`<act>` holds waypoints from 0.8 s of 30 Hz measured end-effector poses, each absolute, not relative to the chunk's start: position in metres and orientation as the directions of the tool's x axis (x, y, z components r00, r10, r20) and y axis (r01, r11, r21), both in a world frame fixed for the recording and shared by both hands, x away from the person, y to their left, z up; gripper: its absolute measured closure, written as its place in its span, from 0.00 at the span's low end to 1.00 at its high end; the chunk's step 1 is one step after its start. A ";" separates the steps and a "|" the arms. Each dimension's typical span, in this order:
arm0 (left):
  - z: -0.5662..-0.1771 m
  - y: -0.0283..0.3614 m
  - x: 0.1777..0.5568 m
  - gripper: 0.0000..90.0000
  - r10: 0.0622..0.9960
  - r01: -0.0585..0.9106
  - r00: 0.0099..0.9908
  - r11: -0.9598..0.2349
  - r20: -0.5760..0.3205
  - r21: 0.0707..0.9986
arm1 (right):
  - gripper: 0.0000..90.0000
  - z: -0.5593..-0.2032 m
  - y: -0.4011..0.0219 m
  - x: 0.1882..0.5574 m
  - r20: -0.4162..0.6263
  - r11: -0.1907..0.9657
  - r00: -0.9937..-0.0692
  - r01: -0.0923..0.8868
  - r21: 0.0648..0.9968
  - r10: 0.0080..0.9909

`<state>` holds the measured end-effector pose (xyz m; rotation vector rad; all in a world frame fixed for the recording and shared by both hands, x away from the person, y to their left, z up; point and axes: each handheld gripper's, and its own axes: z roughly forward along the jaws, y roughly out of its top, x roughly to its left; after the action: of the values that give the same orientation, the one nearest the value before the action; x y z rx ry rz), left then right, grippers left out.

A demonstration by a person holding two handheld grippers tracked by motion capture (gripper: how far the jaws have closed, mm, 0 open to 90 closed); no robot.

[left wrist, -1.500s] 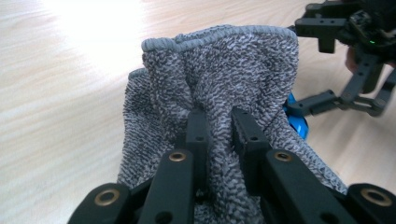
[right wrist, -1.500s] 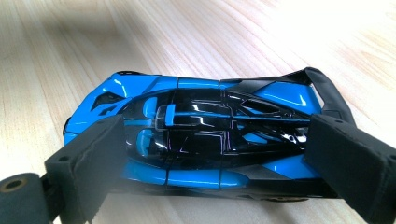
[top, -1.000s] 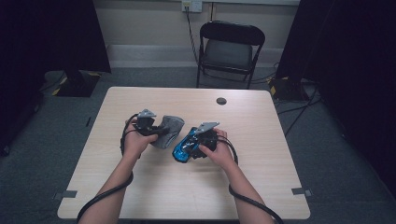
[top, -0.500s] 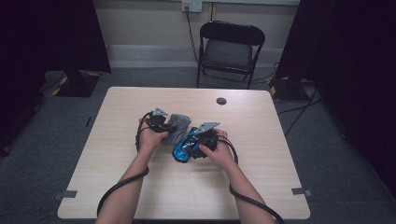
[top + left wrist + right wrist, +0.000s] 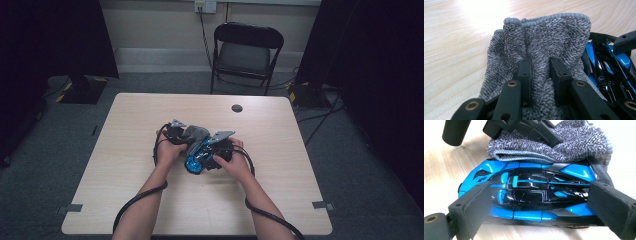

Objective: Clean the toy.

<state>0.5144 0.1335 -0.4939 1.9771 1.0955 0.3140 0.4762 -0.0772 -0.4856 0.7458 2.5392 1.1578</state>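
table (image 5: 125, 200) centre, edges far: left tongs (image 5: 540, 68) pinch cloth (image 5: 544, 35), just loosening; right tongs (image 5: 536, 202) clamp toy car (image 5: 534, 192).

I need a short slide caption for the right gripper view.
Right gripper clamps a blue toy car nose to tail; a grey cloth rests against it.

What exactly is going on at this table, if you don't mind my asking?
A person seated at the table works with a hand-held gripper in each hand. The right gripper holds a blue and black toy car by its two ends on the tabletop. The left gripper pinches a bunched grey cloth and brings it against the car, apparently to wipe it; its jaws have just been opening slightly, with the fabric between them. A small dark disc lies farther back.
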 end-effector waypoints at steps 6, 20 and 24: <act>-0.493 0.132 0.513 0.86 0.786 0.582 0.600 -0.301 -0.149 0.756 | 0.06 -0.486 -0.077 0.476 -0.016 0.552 -0.837 0.347 0.758 0.547; -0.490 0.142 0.505 0.88 0.766 0.589 0.622 -0.318 -0.166 0.743 | 0.06 -0.485 -0.077 0.476 -0.015 0.553 -0.837 0.347 0.757 0.547; -0.489 0.146 0.501 0.88 0.760 0.588 0.630 -0.334 -0.159 0.736 | 0.06 -0.486 -0.077 0.476 -0.015 0.553 -0.837 0.347 0.758 0.546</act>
<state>0.5008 0.1458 -0.4888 2.0486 1.0536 0.2719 0.4764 -0.0773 -0.4855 0.7458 2.5401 1.1584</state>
